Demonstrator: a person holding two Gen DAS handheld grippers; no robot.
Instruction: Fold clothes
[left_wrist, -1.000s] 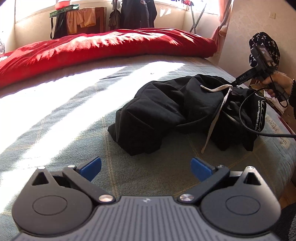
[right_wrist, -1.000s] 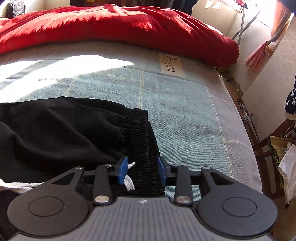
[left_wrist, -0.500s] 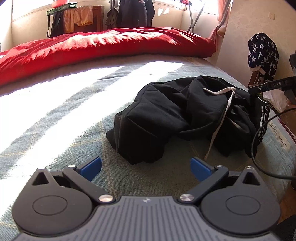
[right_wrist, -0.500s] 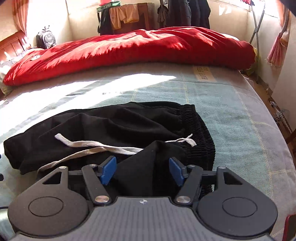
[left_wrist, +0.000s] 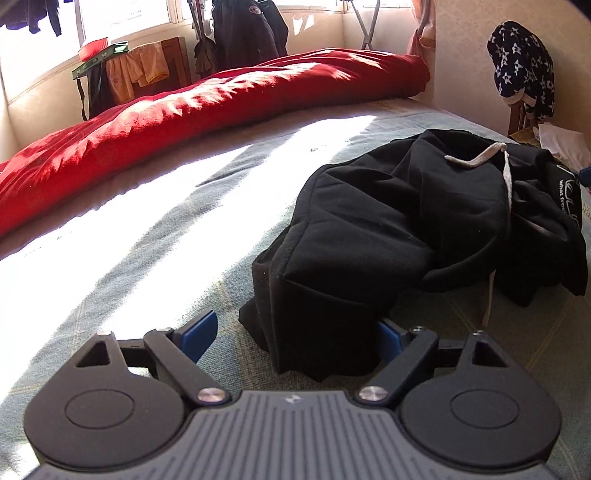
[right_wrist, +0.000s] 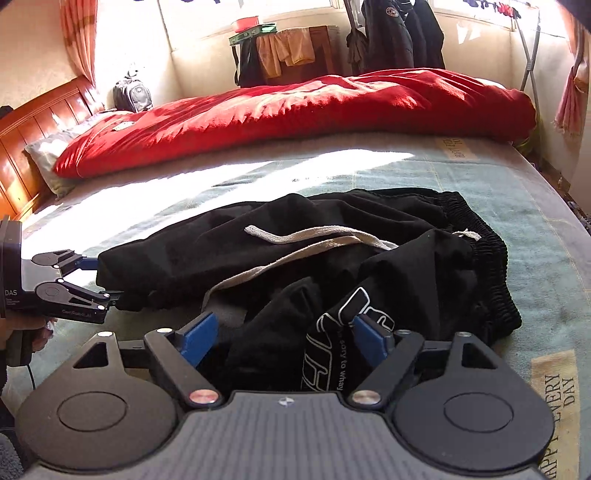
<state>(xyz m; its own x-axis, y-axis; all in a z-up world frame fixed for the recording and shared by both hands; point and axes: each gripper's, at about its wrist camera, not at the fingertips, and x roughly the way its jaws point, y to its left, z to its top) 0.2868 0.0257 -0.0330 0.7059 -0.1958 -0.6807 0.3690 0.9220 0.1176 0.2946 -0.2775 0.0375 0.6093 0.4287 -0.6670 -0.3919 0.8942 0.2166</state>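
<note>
Waistband of black sweatpants (right_wrist: 332, 266) released by right gripper (right_wrist: 284, 339), fingers now spread over printed leg. Left gripper (left_wrist: 291, 336), fingers spread, advanced to the leg end. Sweatpants crumpled on bed (left_wrist: 147, 229); regrasp likely.

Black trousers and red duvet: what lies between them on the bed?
Only bare bedcover, partly sunlit, separates the black trousers from the red duvet. Both wrist views show this.

A red duvet (right_wrist: 295, 110) lay bunched along the far side of the bed, with orange garments (right_wrist: 286, 51) and dark jackets (right_wrist: 400, 35) hanging beyond it and a star-patterned cloth (left_wrist: 522, 62) draped at right.
</note>
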